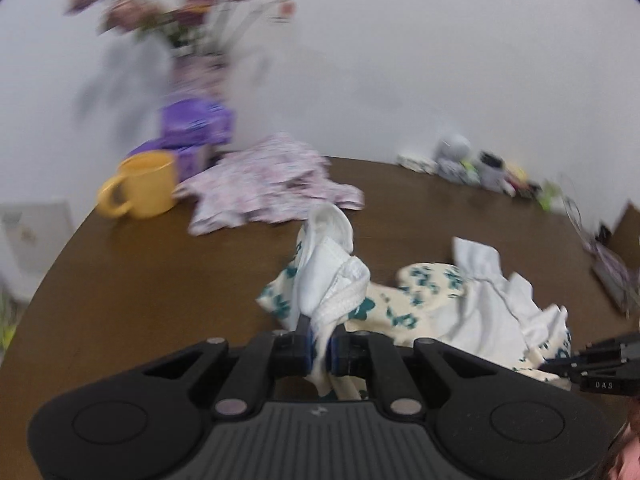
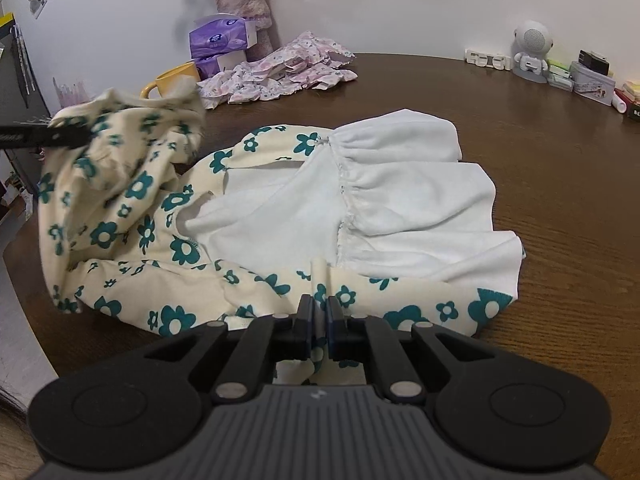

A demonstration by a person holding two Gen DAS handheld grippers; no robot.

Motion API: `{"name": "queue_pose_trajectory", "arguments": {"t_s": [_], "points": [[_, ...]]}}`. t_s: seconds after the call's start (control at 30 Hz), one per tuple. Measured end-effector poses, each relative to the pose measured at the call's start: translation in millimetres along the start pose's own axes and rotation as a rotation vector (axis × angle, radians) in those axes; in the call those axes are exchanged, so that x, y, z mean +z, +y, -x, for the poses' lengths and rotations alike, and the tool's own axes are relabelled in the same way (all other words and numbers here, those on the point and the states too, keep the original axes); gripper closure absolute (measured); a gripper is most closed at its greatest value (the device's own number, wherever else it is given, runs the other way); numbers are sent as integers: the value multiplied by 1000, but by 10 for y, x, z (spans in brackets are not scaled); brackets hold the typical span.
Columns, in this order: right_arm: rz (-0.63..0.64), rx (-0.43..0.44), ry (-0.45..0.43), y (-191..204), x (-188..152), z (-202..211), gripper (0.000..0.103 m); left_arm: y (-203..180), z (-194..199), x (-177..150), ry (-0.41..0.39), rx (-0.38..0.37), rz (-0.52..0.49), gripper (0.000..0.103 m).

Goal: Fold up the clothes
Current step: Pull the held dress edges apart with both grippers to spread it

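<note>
The cream dress with teal flowers [image 2: 168,240] lies half-spread on the tabletop [image 2: 540,184]. The left gripper [image 1: 319,350] pinches a raised fold and the right gripper [image 2: 319,320] clamps the near hem, probably to tension the cloth for a fold.

Left wrist view smeared by motion: flowers [image 1: 168,8] and tissue boxes [image 1: 196,124] far ahead-left of left claw [image 1: 320,350] lack detail; small items [image 1: 480,168] ahead-right unreadable. Garment [image 1: 332,280] fold pinched inside claw hidden. Right claw [image 1: 592,364] cut by right edge. Right wrist view: left claw [image 2: 44,136] cut by left edge, tips buried in cloth.
</note>
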State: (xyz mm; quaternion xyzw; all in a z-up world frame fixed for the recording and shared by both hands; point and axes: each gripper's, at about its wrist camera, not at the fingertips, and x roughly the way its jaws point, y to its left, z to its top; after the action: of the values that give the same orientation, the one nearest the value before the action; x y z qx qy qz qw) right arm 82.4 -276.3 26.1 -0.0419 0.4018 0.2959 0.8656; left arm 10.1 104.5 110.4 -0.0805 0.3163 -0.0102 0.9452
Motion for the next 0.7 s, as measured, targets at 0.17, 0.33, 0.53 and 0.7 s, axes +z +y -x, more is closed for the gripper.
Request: {"name": "queue_pose_trajectory", "arguments": {"t_s": [0.17,0.33,0.53,0.7], "points": [[-23,-14,-8,12,-21,-12,97,402,119,-312,-1,17,124,96],[-31,-39,-21,56,-55,-12,97,648,138,-580,-2,18,203,96],[-47,-63,-34,96,-85,-12,97,850,150,-869,-15,-1,272,96],[-57,-79,-42,107,-102,-11,97,909,133,-963,-20,-11,282,96]]}}
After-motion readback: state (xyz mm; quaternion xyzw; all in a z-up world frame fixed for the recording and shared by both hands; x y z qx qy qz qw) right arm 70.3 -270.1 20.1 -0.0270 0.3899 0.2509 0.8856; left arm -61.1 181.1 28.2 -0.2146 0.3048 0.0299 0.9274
